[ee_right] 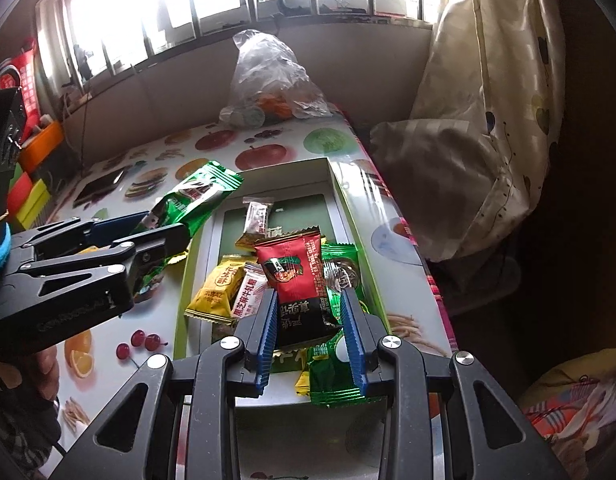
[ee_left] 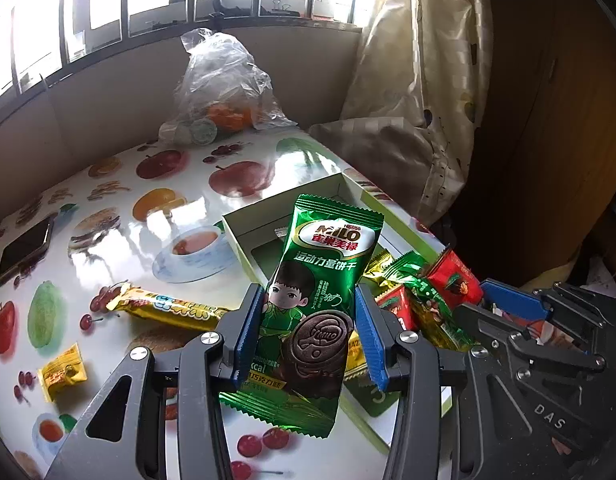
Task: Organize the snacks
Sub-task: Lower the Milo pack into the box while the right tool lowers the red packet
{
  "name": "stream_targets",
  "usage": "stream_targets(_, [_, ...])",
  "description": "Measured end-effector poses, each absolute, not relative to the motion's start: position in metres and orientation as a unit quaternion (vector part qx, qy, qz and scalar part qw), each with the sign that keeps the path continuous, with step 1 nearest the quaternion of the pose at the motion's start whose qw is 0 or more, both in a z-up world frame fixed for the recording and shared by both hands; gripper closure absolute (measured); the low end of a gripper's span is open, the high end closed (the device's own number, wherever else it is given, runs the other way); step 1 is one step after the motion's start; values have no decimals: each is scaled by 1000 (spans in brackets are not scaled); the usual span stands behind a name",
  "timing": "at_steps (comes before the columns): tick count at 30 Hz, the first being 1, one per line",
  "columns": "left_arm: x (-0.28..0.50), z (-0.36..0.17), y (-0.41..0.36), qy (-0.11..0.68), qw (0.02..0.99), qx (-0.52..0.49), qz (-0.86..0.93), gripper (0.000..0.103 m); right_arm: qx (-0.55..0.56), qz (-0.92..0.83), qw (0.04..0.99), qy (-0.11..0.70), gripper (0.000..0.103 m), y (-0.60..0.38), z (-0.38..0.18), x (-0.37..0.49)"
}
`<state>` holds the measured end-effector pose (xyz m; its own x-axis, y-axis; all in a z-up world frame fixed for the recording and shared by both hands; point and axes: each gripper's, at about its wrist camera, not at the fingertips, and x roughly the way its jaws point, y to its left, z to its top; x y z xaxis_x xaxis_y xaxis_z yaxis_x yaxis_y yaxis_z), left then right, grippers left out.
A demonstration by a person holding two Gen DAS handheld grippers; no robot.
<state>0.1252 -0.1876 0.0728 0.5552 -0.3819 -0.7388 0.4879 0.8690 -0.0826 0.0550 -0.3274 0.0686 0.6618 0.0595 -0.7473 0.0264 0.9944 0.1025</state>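
Observation:
My left gripper is shut on a green Milo biscuit packet, held upright above the near edge of the white-and-green box. The right wrist view shows that left gripper at the left with the green packet sticking out over the box's left rim. My right gripper is shut on a red-and-black snack packet over the box. In the box lie several snacks, among them a yellow packet, a white one and a green one.
On the fruit-print table lie a long yellow bar, a small yellow packet and a phone. A clear plastic bag with oranges stands at the back. A curtain hangs past the table's right edge.

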Motion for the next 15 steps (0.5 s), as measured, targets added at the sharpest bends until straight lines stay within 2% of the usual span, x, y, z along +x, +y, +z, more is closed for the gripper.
stream_targets(15, [149, 52, -206, 425, 868, 54, -252, 57, 56, -6, 904, 424, 73, -334, 53, 63])
